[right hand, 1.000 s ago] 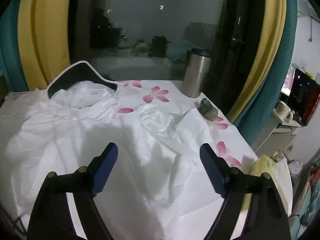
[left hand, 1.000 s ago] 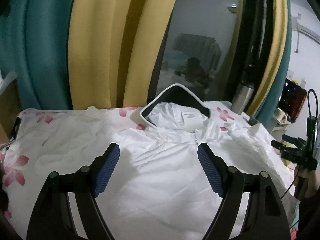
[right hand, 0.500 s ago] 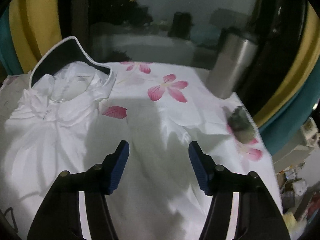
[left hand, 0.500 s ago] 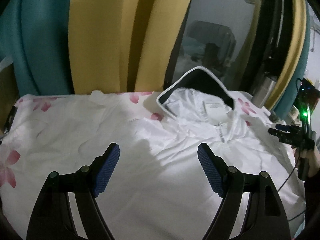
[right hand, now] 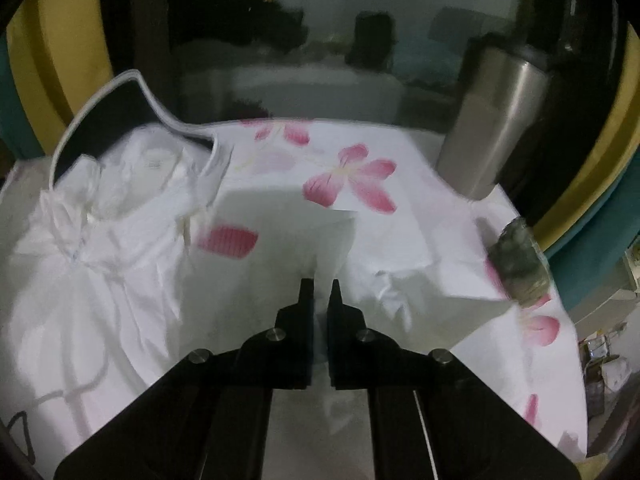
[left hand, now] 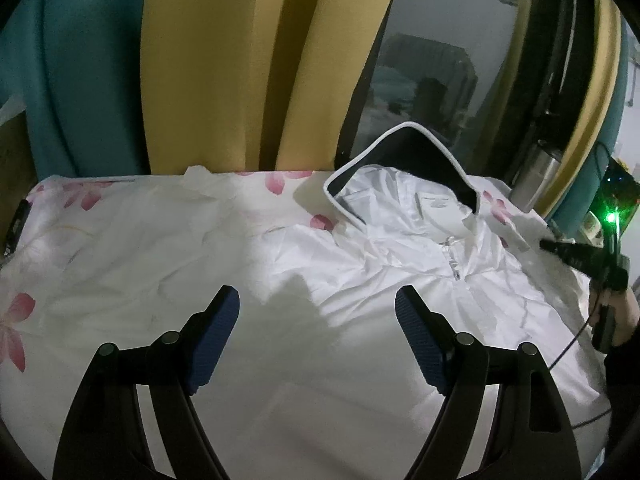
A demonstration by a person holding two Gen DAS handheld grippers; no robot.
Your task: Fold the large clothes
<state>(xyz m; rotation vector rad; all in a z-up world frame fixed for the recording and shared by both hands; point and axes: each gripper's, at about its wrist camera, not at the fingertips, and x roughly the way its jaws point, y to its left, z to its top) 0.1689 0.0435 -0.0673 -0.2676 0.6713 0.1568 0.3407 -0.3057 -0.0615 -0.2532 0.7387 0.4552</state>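
A bed sheet (left hand: 120, 248), white with pink flowers, covers the surface in front of a dark window (right hand: 320, 40). The glass reflects a dim room. Yellow curtains (left hand: 224, 64) and teal curtains (left hand: 80, 72) hang to the left of the window, and the same two colours show again at its right edge. A steel tumbler (right hand: 492, 128) stands on the sheet by the glass, and a small grey-green lump (right hand: 518, 264) lies near the right edge of the sheet. Light falls brightly on the middle of the sheet; the corners stay dim.
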